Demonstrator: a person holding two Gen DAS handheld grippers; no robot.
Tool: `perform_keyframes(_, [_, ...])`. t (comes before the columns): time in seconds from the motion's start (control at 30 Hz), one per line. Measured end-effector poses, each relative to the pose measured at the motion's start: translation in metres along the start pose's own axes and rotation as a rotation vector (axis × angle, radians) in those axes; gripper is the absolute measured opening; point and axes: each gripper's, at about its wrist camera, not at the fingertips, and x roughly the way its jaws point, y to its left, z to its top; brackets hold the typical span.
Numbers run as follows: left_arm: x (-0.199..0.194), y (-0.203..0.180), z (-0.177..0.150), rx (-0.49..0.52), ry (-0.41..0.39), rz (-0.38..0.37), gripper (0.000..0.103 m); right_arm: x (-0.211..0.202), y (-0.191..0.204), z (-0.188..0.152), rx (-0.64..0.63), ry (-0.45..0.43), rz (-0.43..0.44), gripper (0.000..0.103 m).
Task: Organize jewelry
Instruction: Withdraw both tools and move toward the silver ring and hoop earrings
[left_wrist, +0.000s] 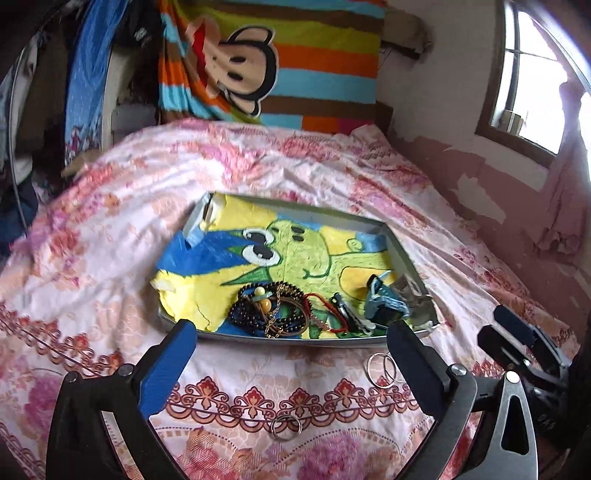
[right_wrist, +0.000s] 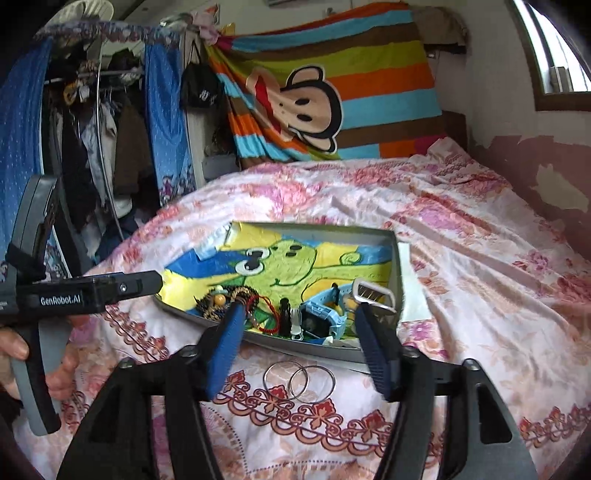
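A shallow metal tray (left_wrist: 402, 254) lined with a yellow and blue cartoon cloth lies on the flowered bedspread. Along its near edge lie tangled black bead bracelets (left_wrist: 255, 314), a red cord bracelet (left_wrist: 325, 314), hair clips (left_wrist: 351, 314) and a blue watch (left_wrist: 384, 302). Two silver bangles (left_wrist: 382, 369) and a smaller pair of rings (left_wrist: 286, 428) rest on the bedspread in front of the tray. My left gripper (left_wrist: 291, 326) hangs open just short of the tray rim, nothing between its fingers. My right gripper (right_wrist: 299, 310) is open above the bangles (right_wrist: 299, 382), with the watch (right_wrist: 325, 314) beyond it.
The bed (right_wrist: 480, 258) runs back to a striped monkey blanket (right_wrist: 332, 92) on the wall. A clothes rack (right_wrist: 92, 110) stands at the left and a window (left_wrist: 535, 74) at the right. A hand (right_wrist: 14, 347) holds the left tool's handle.
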Motion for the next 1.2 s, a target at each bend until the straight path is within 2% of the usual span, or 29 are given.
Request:
perform_keyframes(0.1, [-0.029, -0.008, -0.006, 0.039, -0.064, 0.043, 0.103, -0.034, 0.000, -0.003, 0.006, -0.066, -0.016, 0.082])
perform_keyframes(0.3, [-0.079, -0.016, -0.031, 0.096, -0.146, 0.045, 0.103, -0.092, 0.008, -0.011, -0.004, -0.180, -0.008, 0.098])
perform_keyframes(0.53, [-0.116, -0.020, -0.070, 0.175, -0.171, 0.095, 0.103, -0.144, 0.016, -0.035, 0.027, -0.256, -0.048, 0.101])
perform_keyframes(0.7, [-0.125, -0.018, -0.094, 0.206, -0.166, 0.100, 0.103, -0.163, 0.020, -0.055, 0.031, -0.232, -0.060, 0.102])
perform_keyframes(0.9, [-0.127, -0.011, -0.118, 0.245, -0.158, 0.076, 0.103, -0.160, 0.027, -0.076, -0.009, -0.168, -0.105, 0.102])
perform_keyframes(1.1, [-0.127, 0.012, -0.130, 0.142, -0.126, 0.000, 0.103, -0.143, 0.026, -0.087, -0.018, -0.123, -0.112, 0.102])
perform_keyframes(1.2, [-0.121, 0.020, -0.131, 0.100, -0.110, -0.004, 0.103, -0.134, 0.030, -0.090, -0.036, -0.098, -0.118, 0.102])
